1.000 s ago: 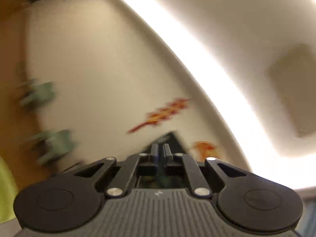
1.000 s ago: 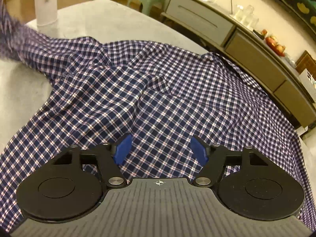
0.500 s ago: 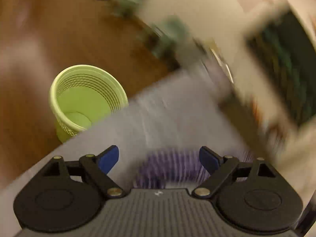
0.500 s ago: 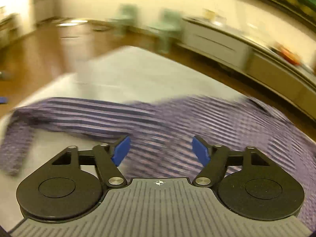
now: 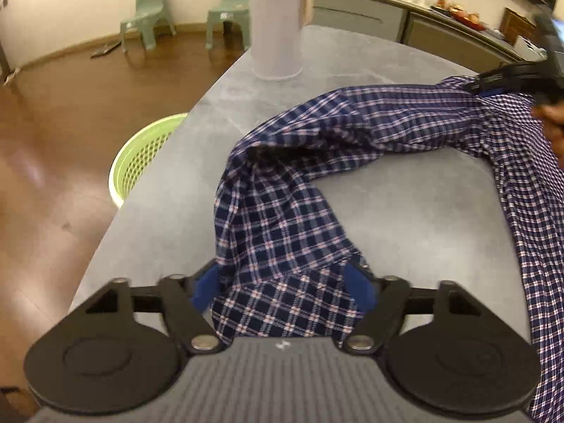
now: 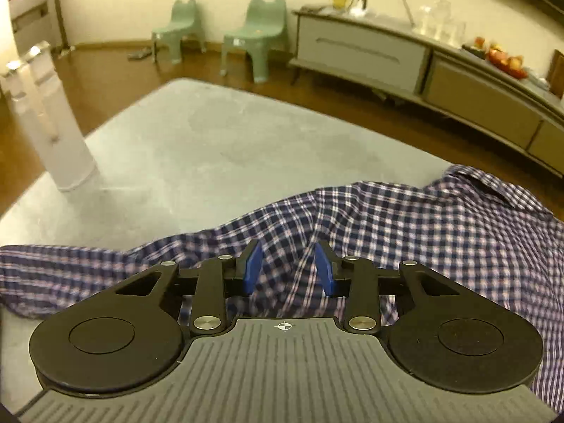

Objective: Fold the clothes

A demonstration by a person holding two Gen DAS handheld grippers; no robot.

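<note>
A blue, white and red checked shirt (image 5: 282, 218) lies on the grey table (image 5: 416, 204), one sleeve stretched toward the left. My left gripper (image 5: 285, 287) is open, its blue pads on either side of the sleeve's end. My right gripper (image 6: 287, 268) is half open over a raised ridge of the shirt (image 6: 440, 225), with cloth between its blue pads (image 6: 252, 268). The right gripper also shows in the left wrist view (image 5: 507, 77), at the far right on the shirt's shoulder area.
A tall white bottle (image 5: 276, 24) stands at the table's far left side and shows in the right wrist view (image 6: 46, 120). A green laundry basket (image 5: 141, 155) sits on the floor beside the table. Two green chairs (image 6: 253, 31) and a long sideboard (image 6: 423, 70) stand behind.
Both views swung fast and have settled. My left gripper, shut a second ago, opened and came down over the sleeve end. My right gripper narrowed around a shirt ridge.
</note>
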